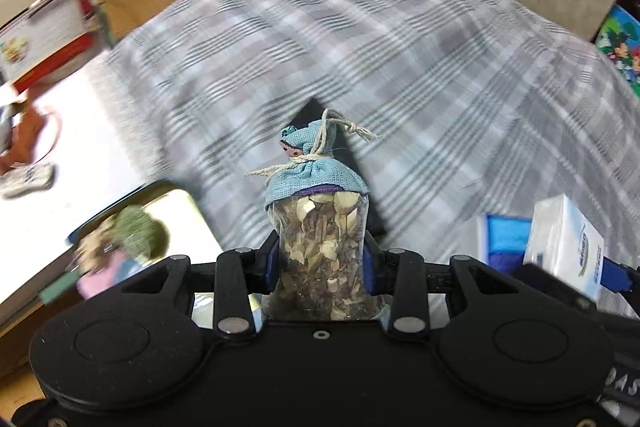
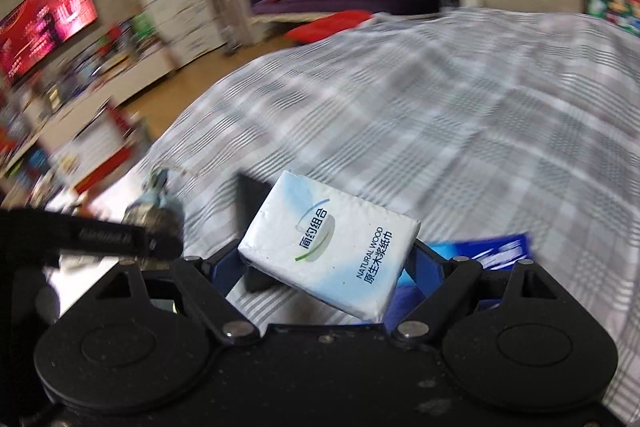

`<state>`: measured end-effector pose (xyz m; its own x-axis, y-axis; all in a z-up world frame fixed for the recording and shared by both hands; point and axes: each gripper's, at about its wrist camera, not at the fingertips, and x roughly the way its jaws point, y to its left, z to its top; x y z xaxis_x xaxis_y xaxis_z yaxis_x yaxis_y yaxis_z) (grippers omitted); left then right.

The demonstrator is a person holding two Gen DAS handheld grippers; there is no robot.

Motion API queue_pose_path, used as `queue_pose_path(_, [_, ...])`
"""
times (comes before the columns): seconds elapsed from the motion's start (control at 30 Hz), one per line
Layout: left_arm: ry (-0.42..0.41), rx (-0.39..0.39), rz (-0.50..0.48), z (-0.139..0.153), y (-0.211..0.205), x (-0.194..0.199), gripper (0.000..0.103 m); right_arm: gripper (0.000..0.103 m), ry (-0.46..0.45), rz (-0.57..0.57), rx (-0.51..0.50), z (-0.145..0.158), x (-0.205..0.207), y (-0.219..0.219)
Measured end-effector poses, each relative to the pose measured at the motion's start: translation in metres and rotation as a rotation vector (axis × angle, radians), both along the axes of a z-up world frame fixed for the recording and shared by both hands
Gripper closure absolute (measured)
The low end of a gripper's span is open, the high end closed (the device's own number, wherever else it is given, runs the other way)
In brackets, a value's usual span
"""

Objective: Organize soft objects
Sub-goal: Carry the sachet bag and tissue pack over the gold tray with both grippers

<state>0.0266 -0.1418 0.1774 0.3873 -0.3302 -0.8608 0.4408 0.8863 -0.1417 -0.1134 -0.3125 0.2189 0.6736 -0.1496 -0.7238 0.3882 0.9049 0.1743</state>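
My left gripper [image 1: 320,259] has its 2 blue-padded jaws pinched tight on 1 clear plastic sachet of dried leaves and chips, capped with light blue cloth and tied with pale twine [image 1: 318,227]; the pads press its sides in, and the tied top stands up beyond the fingertips, clear of the grey and white plaid bedspread [image 1: 400,67] below. My right gripper [image 2: 326,263] stands much wider, its 2 blue pads clamped on the opposite edges of 1 white and pale blue soft pack of paper tissues printed NATURAL WOOD [image 2: 332,247], which sits tilted, 1 corner up and away from me, lifted off the plaid cover. Both grippers point forward and down over the bed, and the left one shows at the left edge of the right wrist view as a dark blurred bar with the sachet at its tip. From the left wrist view I see that same tissue pack at the right edge. I count 1 sachet and 1 tissue pack in hand, and 1 blue flat package [image 2: 492,251] lying on the cover just behind the right jaw; its details are too blurred to read.
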Motion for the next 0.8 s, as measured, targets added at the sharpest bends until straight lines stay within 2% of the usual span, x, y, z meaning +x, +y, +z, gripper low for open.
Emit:
queue_pose_path(0.2, [0.055,0.034,0.068,-0.023,0.057,0.001,0.065,0.018,0.065,0.169,0.032,-0.019,0.006,0.060])
queue_pose_path(0.43, [0.108,0.061,0.156,-0.049,0.110,0.009,0.065,0.018,0.156,0.293,0.036,-0.047,0.010,0.109])
queue_pose_path(0.63, [0.129,0.071,0.209,-0.059,0.133,0.032,0.065,0.018,0.218,0.344,0.037,-0.066,0.013,0.131])
queue_pose_path(0.8, [0.142,0.068,0.229,-0.065,0.131,0.060,0.065,0.018,0.251,0.356,0.038,-0.078,0.022,0.137])
